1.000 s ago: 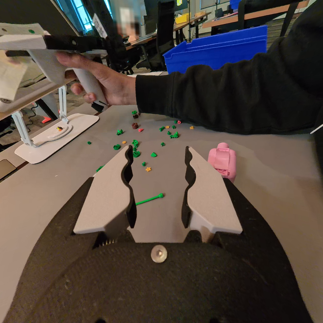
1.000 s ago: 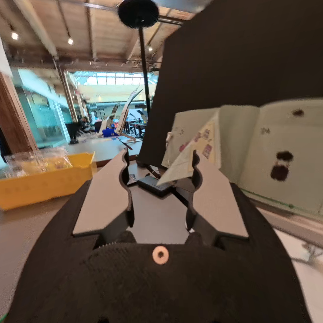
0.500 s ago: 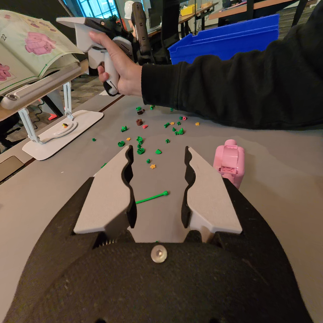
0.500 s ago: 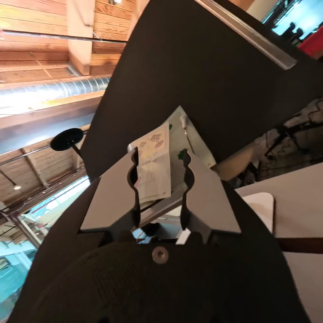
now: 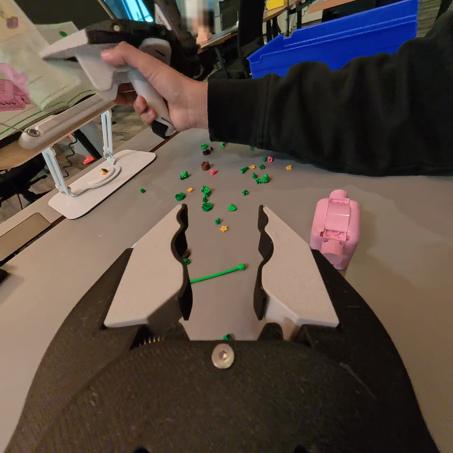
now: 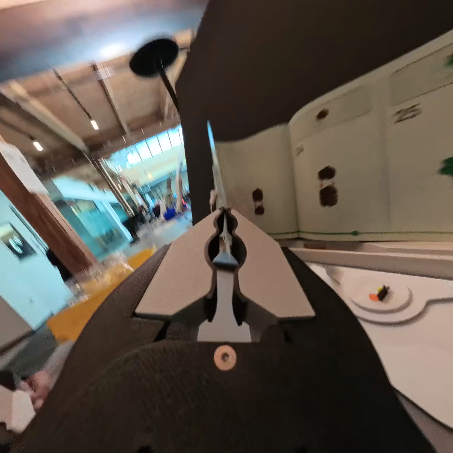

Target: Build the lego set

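Note:
My left gripper [image 5: 221, 208] is open and empty, held low over the grey table [image 5: 73, 269]. A thin green rod [image 5: 218, 273] lies between its fingers. A pink lego build [image 5: 334, 230] stands just right of the right finger. Small green, yellow and brown pieces [image 5: 206, 196] are scattered ahead. My right gripper [image 6: 224, 210] is shut on the edge of a page [image 6: 212, 171] of the instruction booklet [image 6: 367, 183], which stands open on a white stand. In the left wrist view a hand [image 5: 166, 93] holds that gripper at the booklet [image 5: 24, 73].
The stand's white base [image 5: 98, 179] rests on the table at the left, with a small dark and orange piece [image 6: 380, 294] on it. A blue bin [image 5: 331, 44] sits behind the sleeved arm [image 5: 343, 110]. A yellow bin [image 6: 98, 294] lies left of the right gripper. Tip to tip, the grippers are about 30 cm apart.
My right gripper has swung back level and shut on the booklet page; it was open before. My left gripper has stayed open over the green rod.

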`<state>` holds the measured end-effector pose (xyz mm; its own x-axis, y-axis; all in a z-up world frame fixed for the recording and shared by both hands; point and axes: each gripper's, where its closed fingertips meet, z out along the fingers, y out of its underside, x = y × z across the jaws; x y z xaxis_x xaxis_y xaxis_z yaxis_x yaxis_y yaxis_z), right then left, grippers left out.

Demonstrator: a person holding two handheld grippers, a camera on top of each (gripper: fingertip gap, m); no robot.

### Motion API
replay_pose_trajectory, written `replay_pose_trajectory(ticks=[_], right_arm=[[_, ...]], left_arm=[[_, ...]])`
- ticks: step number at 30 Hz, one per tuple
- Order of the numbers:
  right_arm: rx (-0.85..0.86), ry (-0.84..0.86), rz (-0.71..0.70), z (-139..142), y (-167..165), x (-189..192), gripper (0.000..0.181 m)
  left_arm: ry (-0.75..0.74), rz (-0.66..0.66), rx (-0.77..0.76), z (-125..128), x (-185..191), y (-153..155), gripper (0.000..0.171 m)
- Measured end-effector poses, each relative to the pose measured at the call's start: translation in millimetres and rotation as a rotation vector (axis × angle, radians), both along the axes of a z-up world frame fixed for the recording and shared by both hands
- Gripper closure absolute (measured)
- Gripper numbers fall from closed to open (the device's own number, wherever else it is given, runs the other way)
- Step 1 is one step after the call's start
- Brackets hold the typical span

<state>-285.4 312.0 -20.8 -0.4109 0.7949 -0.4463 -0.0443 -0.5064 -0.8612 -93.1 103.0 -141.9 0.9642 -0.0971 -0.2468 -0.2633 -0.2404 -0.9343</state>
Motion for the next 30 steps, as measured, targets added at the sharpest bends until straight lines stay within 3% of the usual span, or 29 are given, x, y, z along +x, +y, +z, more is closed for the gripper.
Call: replay_pose_trajectory(ticks=[3,9,11,14,17,19,22,23,24,27,29,30], right_arm=[[0.147,-0.132,0.085,-21.1,-29.9,-11.3,0.172],[0.369,-0.191,0.123,-42.5,-70.4,-20.7,0.119],[0.398,-0.192,0.113,-42.4,-74.6,-21.7,0.11],[0.391,-0.092,0.077,-22.3,-69.2,-15.2,0.119],[0.383,0.091,0.042,9.8,-59.5,3.1,0.138],[0.411,0.148,0.077,16.6,-64.2,13.1,0.146],[0.587,0.048,0.45,-11.1,-112.6,38.5,0.149],[0.637,0.033,0.563,-13.4,-122.6,52.7,0.155],[0.644,0.086,0.589,-0.1,-123.3,63.3,0.166],[0.479,0.451,0.316,85.9,-74.9,94.4,0.171],[0.413,0.549,-0.032,117.6,-13.8,106.0,0.181],[0.398,0.511,-0.235,119.7,20.2,102.7,0.181]], left_arm=[[0.004,0.003,0.001,-0.1,-0.5,-0.1,0.117],[-0.014,0.006,0.005,0.3,-2.0,-0.4,0.117],[-0.02,0.012,0.009,0.8,-4.2,-0.4,0.116],[-0.042,0.056,0.05,10.4,-16.1,-0.5,0.117],[-0.104,0.099,0.109,39.5,-36.0,1.9,0.116],[-0.132,0.124,0.107,59.2,-55.4,9.7,0.116],[-0.16,0.149,0.121,87.8,-93.0,30.3,0.116],[-0.177,0.166,0.122,93.6,-108.8,39.4,0.116],[-0.202,0.18,0.11,95.8,-124.3,50.0,0.116],[-0.302,0.218,0.039,87.6,-163.3,84.5,0.112],[-0.369,0.256,0.015,79.4,-185.0,105.6,0.105],[-0.395,0.282,0.006,75.5,-195.4,114.7,0.103]])
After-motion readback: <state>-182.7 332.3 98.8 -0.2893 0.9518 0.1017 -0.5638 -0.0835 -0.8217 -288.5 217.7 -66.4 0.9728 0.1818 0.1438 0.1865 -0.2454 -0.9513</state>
